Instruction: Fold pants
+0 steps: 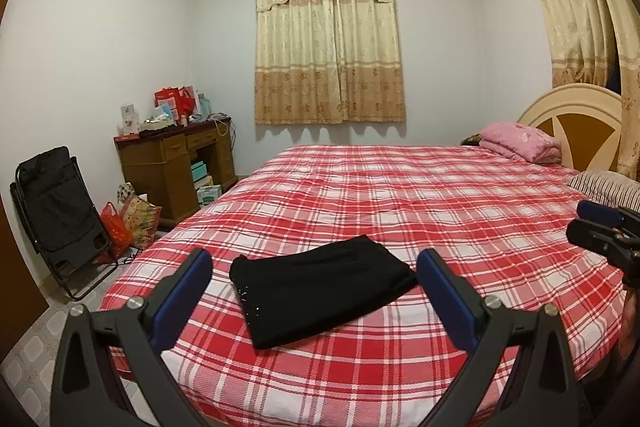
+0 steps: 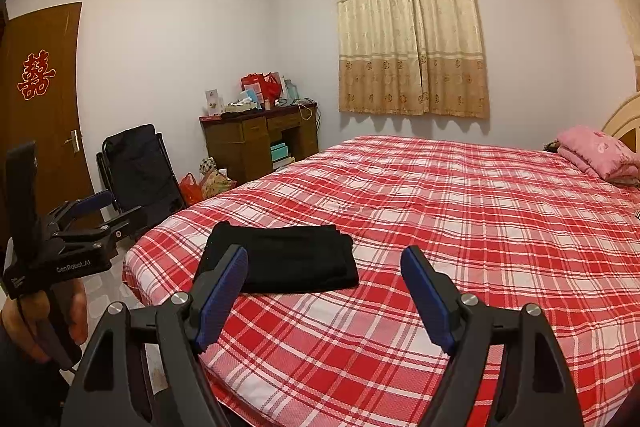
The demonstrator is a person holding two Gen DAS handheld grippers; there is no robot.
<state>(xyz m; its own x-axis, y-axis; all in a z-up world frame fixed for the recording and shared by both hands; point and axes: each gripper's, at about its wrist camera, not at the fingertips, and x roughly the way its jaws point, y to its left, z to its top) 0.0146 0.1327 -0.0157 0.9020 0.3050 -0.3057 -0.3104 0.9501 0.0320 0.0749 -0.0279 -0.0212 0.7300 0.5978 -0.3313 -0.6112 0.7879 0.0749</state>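
Observation:
Black pants [image 1: 320, 287] lie folded into a flat rectangle near the foot corner of a bed with a red and white plaid sheet [image 1: 420, 195]. My left gripper [image 1: 316, 263] hovers above the bed's near edge, open, the pants seen between its blue pads but beyond them, untouched. In the right wrist view the pants [image 2: 280, 259] lie ahead and left of my right gripper [image 2: 326, 259], which is open and holds nothing. The left gripper [image 2: 100, 209] shows at that view's left edge, held by a hand [image 2: 76, 315]. The right gripper [image 1: 596, 223] peeks in at the left wrist view's right edge.
A pink folded blanket [image 1: 520, 147] and a striped pillow [image 1: 604, 187] sit at the headboard end. Beyond the bed's left side stand a cluttered wooden desk [image 1: 176, 163], a black folding chair [image 1: 60, 211] and bags [image 1: 132, 223] on the floor. A brown door [image 2: 40, 99] is at far left.

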